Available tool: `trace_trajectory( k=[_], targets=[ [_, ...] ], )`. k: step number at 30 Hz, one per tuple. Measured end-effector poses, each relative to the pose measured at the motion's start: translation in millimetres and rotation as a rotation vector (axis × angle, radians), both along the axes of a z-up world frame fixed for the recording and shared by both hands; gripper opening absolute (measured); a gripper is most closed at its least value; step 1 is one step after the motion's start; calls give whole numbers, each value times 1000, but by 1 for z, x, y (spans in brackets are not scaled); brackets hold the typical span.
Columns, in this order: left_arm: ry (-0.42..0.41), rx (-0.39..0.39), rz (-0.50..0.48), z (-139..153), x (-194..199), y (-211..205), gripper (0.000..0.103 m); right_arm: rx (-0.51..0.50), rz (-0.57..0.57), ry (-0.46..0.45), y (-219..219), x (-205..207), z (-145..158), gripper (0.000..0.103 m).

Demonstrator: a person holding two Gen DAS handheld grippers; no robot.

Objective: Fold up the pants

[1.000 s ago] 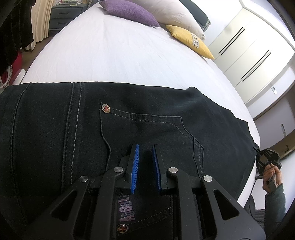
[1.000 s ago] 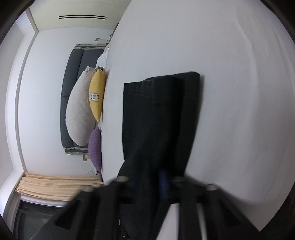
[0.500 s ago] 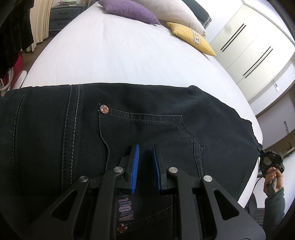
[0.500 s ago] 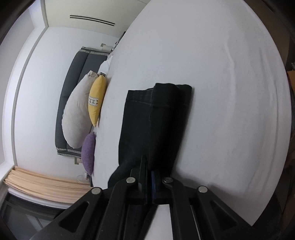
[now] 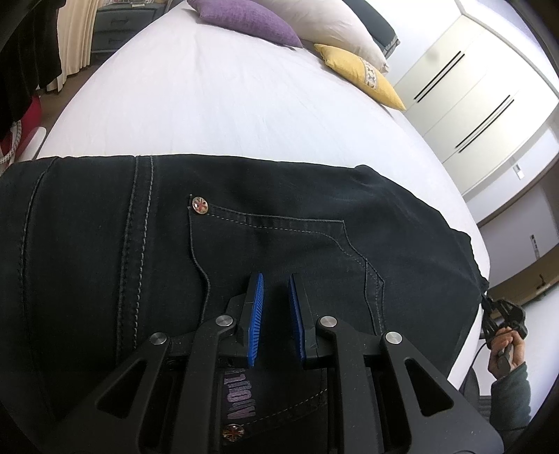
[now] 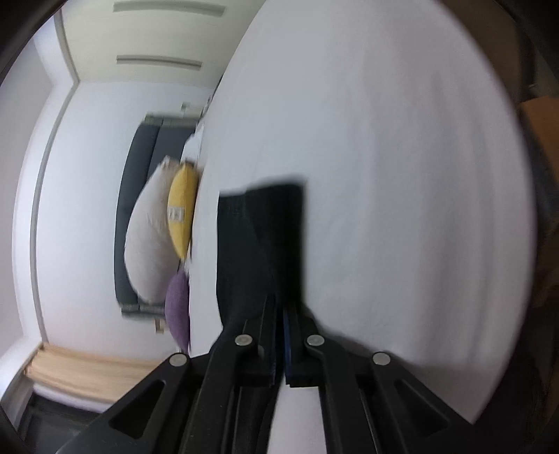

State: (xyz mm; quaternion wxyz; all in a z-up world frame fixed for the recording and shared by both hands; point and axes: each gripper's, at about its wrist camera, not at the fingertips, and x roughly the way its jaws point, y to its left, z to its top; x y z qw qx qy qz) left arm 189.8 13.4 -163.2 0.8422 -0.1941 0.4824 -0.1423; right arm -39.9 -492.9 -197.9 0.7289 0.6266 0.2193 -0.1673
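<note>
Black pants [image 5: 279, 223] spread across the near edge of a white bed [image 5: 227, 97], one gripper over them and one clamped on them.

The left gripper [image 5: 275, 307] sits just above the back pocket with its blue pads parted and nothing between them. The right gripper [image 6: 281, 335] has its fingers pressed together on the pants' [image 6: 258, 244] leg end, at the bed's [image 6: 401, 174] edge. Farther off, purple [image 5: 244, 17], white [image 5: 328, 21] and yellow pillows [image 5: 360, 75] line the headboard end; a white wardrobe [image 5: 471, 90] stands beyond.
</note>
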Motion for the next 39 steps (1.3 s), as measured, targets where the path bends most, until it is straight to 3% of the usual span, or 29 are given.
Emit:
trace_trajectory(
  k=[3, 7, 9, 12, 14, 15, 17, 20, 22, 23, 24, 26, 31, 34, 39],
  targets=[
    [-2, 6, -1, 0, 0, 1, 16, -106, -30, 46, -11, -9, 27, 4],
    [-6, 18, 1, 1, -2, -3, 16, -187, 118, -71, -4, 28, 63, 10],
    [-5, 25, 0, 2, -2, -5, 16, -161, 249, -129, 6, 60, 62, 27],
    [-3, 26, 0, 3, -3, -6, 16, -91, 399, -138, 17, 103, 33, 34],
    [-2, 26, -1, 3, -3, -6, 16, -65, 357, -22, 3, 109, 2, 32],
    [0, 26, 0, 4, -3, -6, 16, -44, 328, -25, -9, 106, -11, 3],
    [3, 28, -1, 5, -3, -7, 16, -38, 252, -29, -34, 92, -26, 0],
    [16, 54, -1, 11, -3, -11, 16, -115, 106, -22, -68, 54, -12, 0],
    [22, 78, 12, 19, -5, -15, 16, -186, 31, 43, -74, 31, 5, 22],
    [15, 82, 17, 26, -8, -18, 16, -198, 15, 26, -76, 20, 11, 35],
    [1, 71, 11, 32, -10, -22, 16, -184, 6, -22, -77, 6, 16, 39],
    [-27, 52, -15, 46, -11, -36, 16, -153, 45, -67, -70, -3, 19, 41],
    [-46, 19, -145, 57, 0, -95, 16, -62, 170, -70, -34, 11, 2, 43],
    [-42, 19, -225, 55, 6, -134, 16, -22, 180, -35, -24, 30, -9, 44],
    [-3, 5, -302, 44, 13, -180, 16, 38, 149, -61, -29, 39, -13, 49]
  ],
)
